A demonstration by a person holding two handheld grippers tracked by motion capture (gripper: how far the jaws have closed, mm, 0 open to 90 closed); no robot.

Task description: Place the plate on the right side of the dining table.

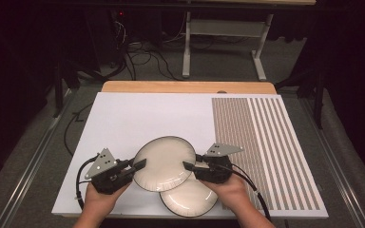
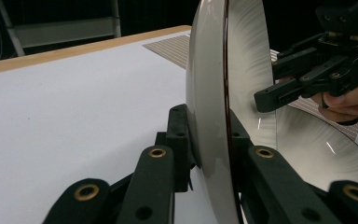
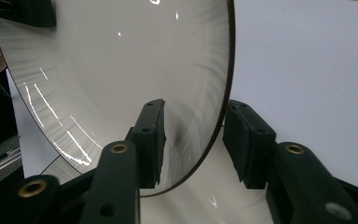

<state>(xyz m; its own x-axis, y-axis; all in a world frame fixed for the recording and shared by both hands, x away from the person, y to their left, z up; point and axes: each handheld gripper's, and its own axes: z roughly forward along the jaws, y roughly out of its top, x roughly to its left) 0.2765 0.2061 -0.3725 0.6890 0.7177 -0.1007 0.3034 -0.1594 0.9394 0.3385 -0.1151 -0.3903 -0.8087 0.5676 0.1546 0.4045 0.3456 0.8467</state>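
Observation:
A white plate with a dark rim (image 1: 164, 161) is held tilted above the white mat (image 1: 138, 118). My left gripper (image 1: 140, 165) is shut on its left rim; in the left gripper view the jaws clamp the plate (image 2: 209, 93) edge-on. My right gripper (image 1: 188, 166) is at the plate's right rim. In the right gripper view its jaws stand open astride the plate's (image 3: 121, 70) rim, with a gap on the outer side. A second, similar plate (image 1: 190, 199) lies flat on the mat beneath, partly covered by the first.
The mat's right part is printed with brown stripes (image 1: 266, 137). A wooden table edge (image 1: 185, 87) runs along the far side. Beyond it are a metal stand (image 1: 223, 28) and cables on the floor. The mat's near edge is close to the person's hands.

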